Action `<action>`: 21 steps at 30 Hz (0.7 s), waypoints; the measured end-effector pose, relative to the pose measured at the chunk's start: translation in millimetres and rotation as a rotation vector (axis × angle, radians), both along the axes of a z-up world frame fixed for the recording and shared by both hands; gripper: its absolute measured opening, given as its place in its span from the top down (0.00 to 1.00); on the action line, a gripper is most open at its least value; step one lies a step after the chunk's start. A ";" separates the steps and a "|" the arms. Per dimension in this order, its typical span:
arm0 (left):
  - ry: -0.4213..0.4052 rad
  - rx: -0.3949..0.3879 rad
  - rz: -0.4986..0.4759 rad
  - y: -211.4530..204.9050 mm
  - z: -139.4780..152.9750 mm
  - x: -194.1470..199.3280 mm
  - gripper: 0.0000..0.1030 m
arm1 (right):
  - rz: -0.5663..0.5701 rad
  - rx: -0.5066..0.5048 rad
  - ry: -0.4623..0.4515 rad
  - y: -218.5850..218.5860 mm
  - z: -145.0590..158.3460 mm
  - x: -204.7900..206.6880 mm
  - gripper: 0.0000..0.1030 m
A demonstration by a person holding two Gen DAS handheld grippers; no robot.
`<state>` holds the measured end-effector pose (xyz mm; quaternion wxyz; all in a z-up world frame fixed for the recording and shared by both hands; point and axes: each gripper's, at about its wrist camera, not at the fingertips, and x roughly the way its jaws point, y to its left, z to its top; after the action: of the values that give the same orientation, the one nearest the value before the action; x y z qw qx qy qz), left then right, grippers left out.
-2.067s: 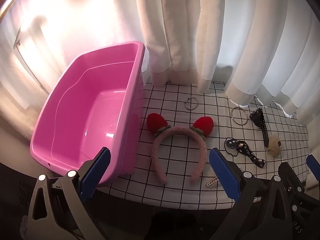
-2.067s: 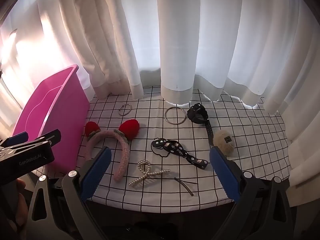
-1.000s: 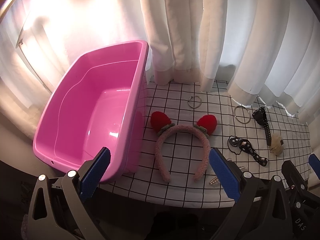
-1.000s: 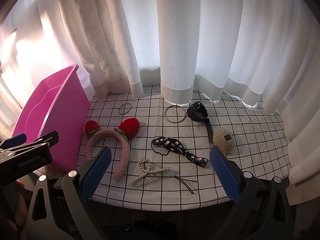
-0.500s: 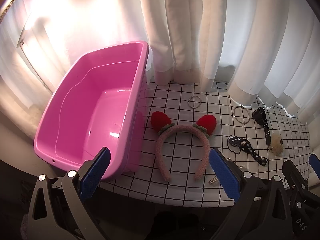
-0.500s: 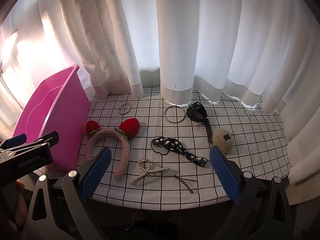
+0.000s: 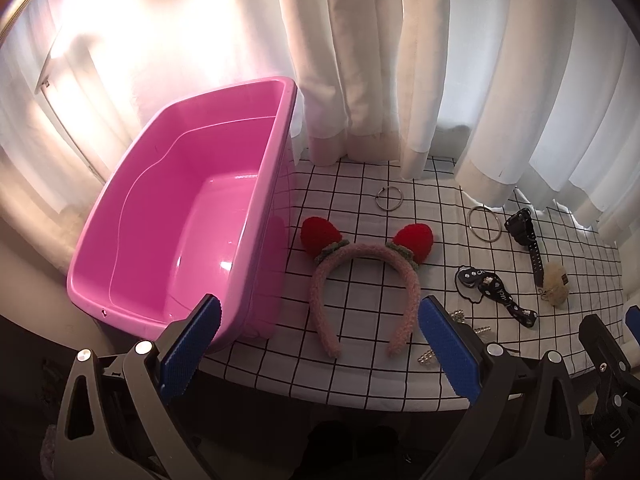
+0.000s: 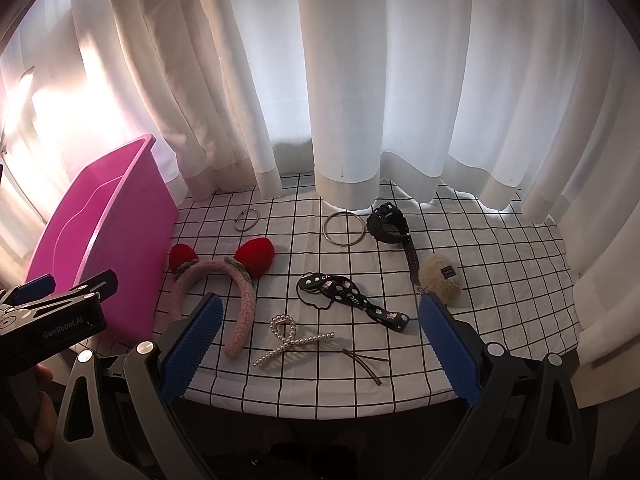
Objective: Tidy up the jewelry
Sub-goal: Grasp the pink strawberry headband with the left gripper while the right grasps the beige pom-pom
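A pink fluffy headband (image 7: 362, 280) (image 8: 216, 280) with red strawberry ears lies on the gridded white cloth (image 7: 360, 364), beside an empty pink tub (image 7: 180, 216) (image 8: 104, 236). Further right lie two metal rings (image 8: 247, 219) (image 8: 344, 228), a black watch (image 8: 390, 226), a beige pompom (image 8: 440, 276), a black printed hair tie (image 8: 352, 298), a pearl clip (image 8: 286, 338) and a thin hairpin (image 8: 362, 360). My left gripper (image 7: 320, 348) is open and empty, back from the table's front edge before the headband. My right gripper (image 8: 320, 348) is open and empty before the pearl clip.
White curtains (image 8: 340, 80) hang along the back and right of the table. The table's front edge (image 8: 320, 404) runs just ahead of both grippers. The left gripper's body (image 8: 48, 320) shows at the left of the right wrist view.
Both grippers have drawn back slightly from the table, so the objects look a little smaller. Nothing on the cloth has moved.
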<state>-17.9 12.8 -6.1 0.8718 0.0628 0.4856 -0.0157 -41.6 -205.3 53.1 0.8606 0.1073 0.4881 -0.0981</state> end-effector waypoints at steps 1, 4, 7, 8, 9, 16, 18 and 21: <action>0.008 0.001 -0.002 -0.7 -3.2 -0.2 0.06 | -0.007 0.006 0.001 -4.2 -1.5 -2.9 0.09; 0.031 0.003 -0.015 -6.3 -14.8 -2.3 0.06 | -0.021 0.023 0.009 -18.7 -8.8 -11.0 0.09; 0.059 -0.022 -0.054 -14.9 -28.3 -4.9 0.06 | -0.022 0.041 0.014 -33.4 -19.3 -19.8 0.09; 0.064 -0.031 -0.067 -18.3 -33.1 -5.9 0.06 | -0.026 0.050 0.017 -38.8 -23.7 -22.5 0.09; 0.069 -0.037 -0.080 -22.2 -38.7 -7.4 0.06 | -0.026 0.063 0.018 -44.3 -28.8 -25.3 0.09; 0.054 0.014 -0.098 -44.8 -84.6 2.4 0.06 | -0.037 0.060 0.047 -84.9 -66.9 -31.9 0.09; 0.070 0.008 -0.080 -46.0 -97.9 10.4 0.06 | -0.046 0.056 0.051 -98.2 -78.8 -29.7 0.09; 0.094 -0.040 -0.047 -44.6 -116.7 20.2 0.06 | -0.043 0.031 0.058 -117.8 -100.0 -21.3 0.09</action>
<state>2.3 -31.8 -122.8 0.8485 0.0559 0.5240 -0.0486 -62.9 -323.1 -46.9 0.8420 0.1283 0.5118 -0.1123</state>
